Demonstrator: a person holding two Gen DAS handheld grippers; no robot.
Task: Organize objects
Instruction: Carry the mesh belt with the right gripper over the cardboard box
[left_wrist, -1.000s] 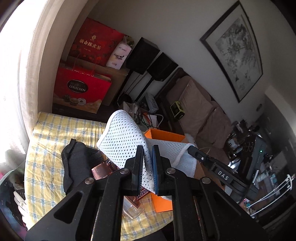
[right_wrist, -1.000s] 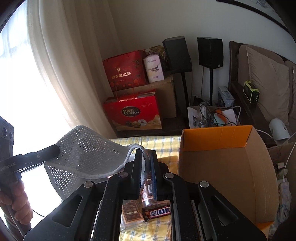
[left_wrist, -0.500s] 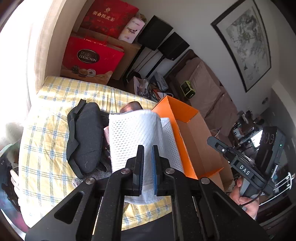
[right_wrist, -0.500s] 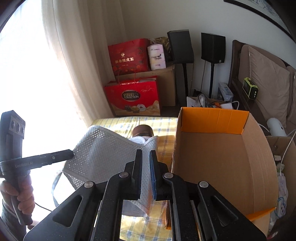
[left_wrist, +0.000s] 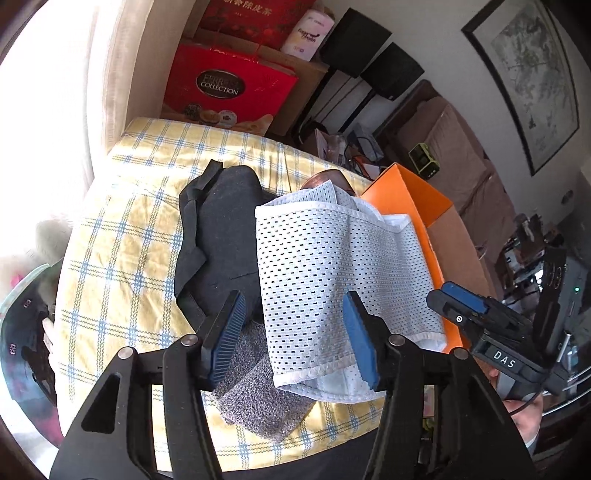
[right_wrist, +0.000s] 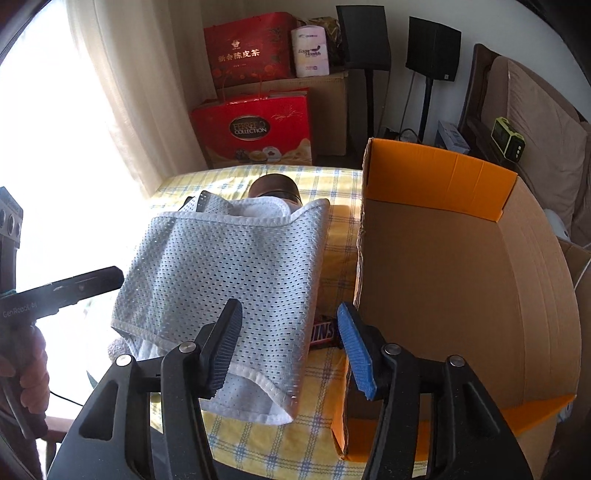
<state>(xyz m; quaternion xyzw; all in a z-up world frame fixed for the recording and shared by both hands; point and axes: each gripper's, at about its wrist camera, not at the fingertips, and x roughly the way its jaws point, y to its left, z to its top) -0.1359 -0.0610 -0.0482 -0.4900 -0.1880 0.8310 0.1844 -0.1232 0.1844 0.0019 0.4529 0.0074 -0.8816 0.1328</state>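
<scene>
A white mesh cloth (left_wrist: 332, 266) (right_wrist: 229, 266) lies folded on the yellow checked tablecloth (left_wrist: 129, 229), draped over other items. My left gripper (left_wrist: 291, 328) hovers just above the cloth's near end; its jaws are opening and the pads stand clear of the fabric. My right gripper (right_wrist: 290, 336) is opening the same way over the cloth's near right corner. A black padded pouch (left_wrist: 221, 229) and a grey knitted piece (left_wrist: 255, 391) lie partly under the cloth. A Snickers bar (right_wrist: 324, 332) peeks out beside it. A brown round tin (right_wrist: 275, 186) shows behind it.
An open cardboard box (right_wrist: 436, 173) with orange flaps stands right of the cloth, nothing visible inside. Red gift bags (right_wrist: 255, 129), a carton and two black speakers (right_wrist: 432, 51) stand beyond the table. A bright curtain (right_wrist: 129, 92) hangs left, a sofa (right_wrist: 535, 110) sits right.
Both grippers came down with the mesh cloth pinched between them, laid it flat on the table, and their jaws have parted and let it go.
</scene>
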